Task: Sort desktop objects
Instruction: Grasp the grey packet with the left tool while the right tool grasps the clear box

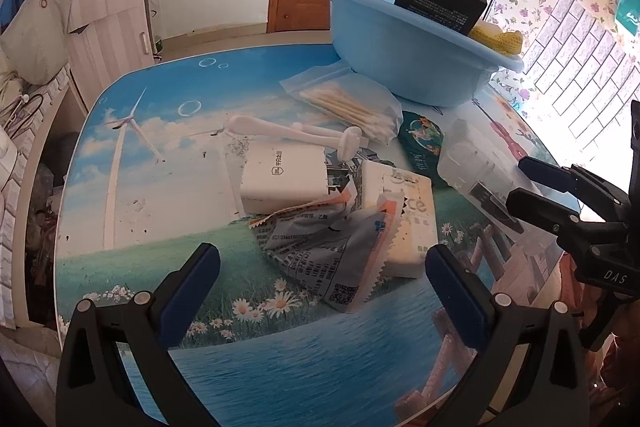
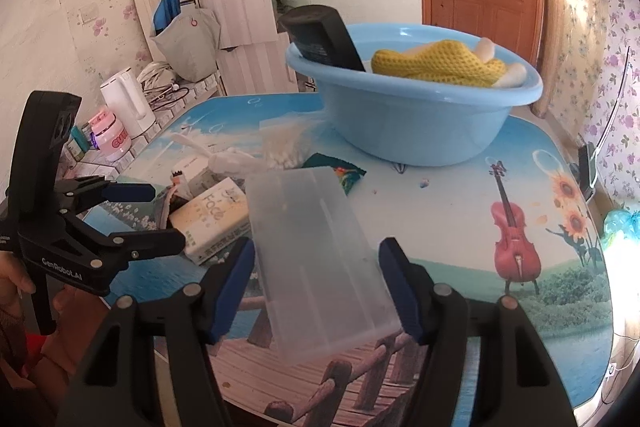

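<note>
Printed tabletop [image 2: 460, 195] w/ blue basin [image 2: 408, 123] at rear. Right hand-held gripper [image 2: 318, 293]: pads straddle translucent plastic box [image 2: 316, 259], contact unclear. Left hand-held gripper [image 1: 322, 281]: wide apart, above crumpled wrapper [image 1: 320, 247] & white charger [image 1: 284, 179].
</note>
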A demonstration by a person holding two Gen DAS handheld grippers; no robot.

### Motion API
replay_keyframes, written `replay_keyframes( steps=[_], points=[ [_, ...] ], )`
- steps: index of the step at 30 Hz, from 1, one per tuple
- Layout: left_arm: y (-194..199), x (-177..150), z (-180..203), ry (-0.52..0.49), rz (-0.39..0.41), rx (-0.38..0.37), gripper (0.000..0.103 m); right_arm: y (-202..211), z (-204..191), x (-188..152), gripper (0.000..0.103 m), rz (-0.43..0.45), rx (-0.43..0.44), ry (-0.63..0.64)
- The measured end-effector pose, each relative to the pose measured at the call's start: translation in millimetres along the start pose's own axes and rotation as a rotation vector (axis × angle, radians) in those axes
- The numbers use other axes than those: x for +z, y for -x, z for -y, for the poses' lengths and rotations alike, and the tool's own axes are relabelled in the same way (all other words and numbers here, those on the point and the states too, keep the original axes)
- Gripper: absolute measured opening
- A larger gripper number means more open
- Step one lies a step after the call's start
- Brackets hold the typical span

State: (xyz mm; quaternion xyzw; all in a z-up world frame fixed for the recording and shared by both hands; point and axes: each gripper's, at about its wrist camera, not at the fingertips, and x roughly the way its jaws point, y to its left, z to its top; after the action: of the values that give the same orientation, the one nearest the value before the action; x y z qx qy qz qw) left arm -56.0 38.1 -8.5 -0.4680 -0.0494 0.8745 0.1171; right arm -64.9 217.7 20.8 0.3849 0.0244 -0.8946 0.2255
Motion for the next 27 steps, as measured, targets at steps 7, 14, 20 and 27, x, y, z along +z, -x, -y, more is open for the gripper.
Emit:
replay_keyframes(
  steps=[7, 14, 20, 27],
  points=[
    [8, 0, -11, 0.039, 0.02, -0.019, 0.074, 4, 12, -2, 0.064, 0.004, -0.018, -0.032],
    [11, -3, -8, 0.005, 0.024, -0.041, 0.052, 3, 14, -2, 0.064, 0.0, -0.037, -0.038],
    [18, -6, -19, 0.003, 0.025, -0.019, 0.044, 4, 21, -1, 0.062, -0.002, -0.085, -0.061],
    [19, -10, -28, 0.001, 0.007, 0.008, 0.044, 2, 24, -1, 0.062, -0.011, -0.114, -0.053]
  ],
)
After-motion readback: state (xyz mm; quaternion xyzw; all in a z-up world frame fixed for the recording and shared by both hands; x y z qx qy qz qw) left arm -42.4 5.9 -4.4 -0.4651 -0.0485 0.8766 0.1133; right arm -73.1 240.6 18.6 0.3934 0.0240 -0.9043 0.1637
